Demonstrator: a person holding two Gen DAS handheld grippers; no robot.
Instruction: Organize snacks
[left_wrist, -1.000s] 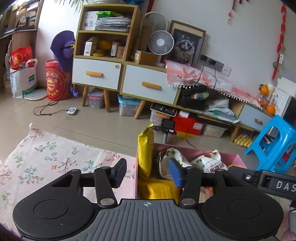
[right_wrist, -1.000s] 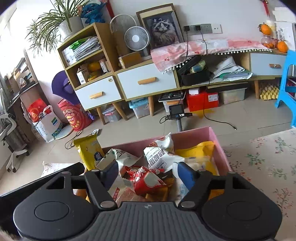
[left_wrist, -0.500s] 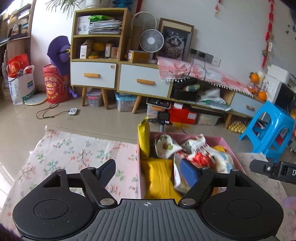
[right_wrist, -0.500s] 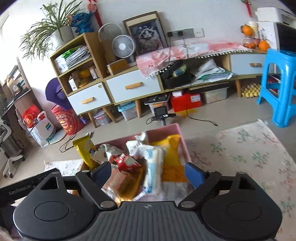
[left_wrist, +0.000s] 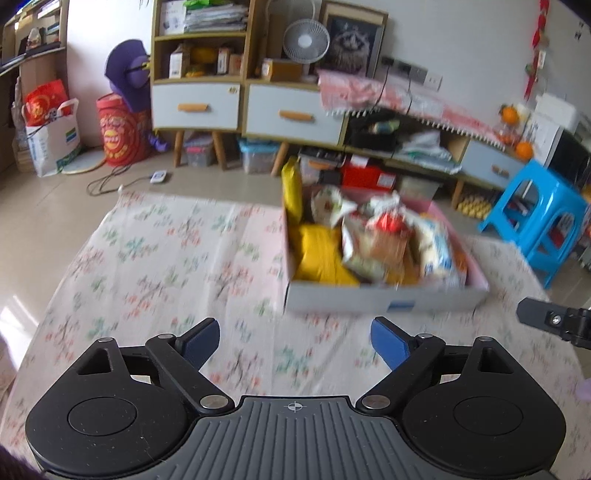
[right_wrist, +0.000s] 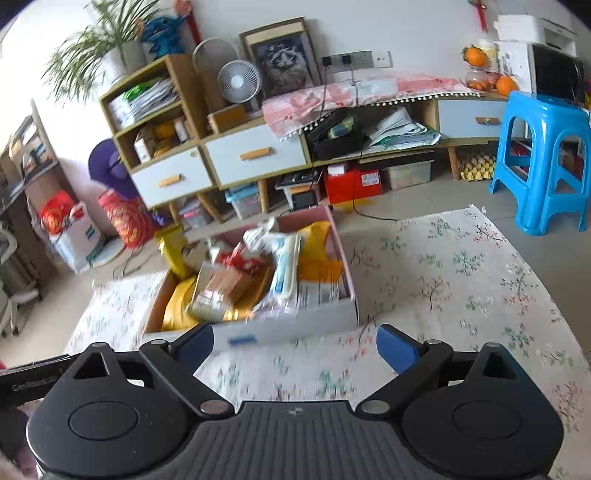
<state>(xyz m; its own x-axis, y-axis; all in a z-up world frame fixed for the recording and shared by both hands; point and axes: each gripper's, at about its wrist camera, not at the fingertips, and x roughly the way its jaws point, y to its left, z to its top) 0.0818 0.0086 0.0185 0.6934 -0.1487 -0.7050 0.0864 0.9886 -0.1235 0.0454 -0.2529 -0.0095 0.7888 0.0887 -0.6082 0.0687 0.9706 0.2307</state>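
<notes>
1. Two grippers, one per view: left gripper (left_wrist: 295, 341) and right gripper (right_wrist: 294, 345), both nearest, low over the floral cloth (left_wrist: 177, 258), both tilted downward toward it
2. Left gripper: jaws spread wide, just been opening, nothing between the blue pads (left_wrist: 388, 345), touching nothing; only cloth visible in the gap
3. Right gripper: jaws also wide apart, just been opening, nothing held; cloth and the near wall of the box visible between the fingers (right_wrist: 397, 349)
4. Tip of the right gripper poking in at the right edge of the left view; black edge of the left gripper at the lower left of the right view
5. One open box (left_wrist: 384, 299) on the cloth, just beyond both grippers, white near wall, pink far wall; apart from both sets of pads
6. Snacks (left_wrist: 373, 240) heaped inside the box, count unclear from blur; several yellow packs, white and red ones on top
7. One yellow bag (left_wrist: 291, 192) upright at the far left corner of the box
8. One blue stool (right_wrist: 543, 162) on the tile floor past the cloth, right side
9. Far wall: low cabinet with two nearer drawers (right_wrist: 255, 155), one small fan (right_wrist: 238, 81), one framed cat picture (right_wrist: 282, 64), one potted plant (right_wrist: 99, 55)
</notes>
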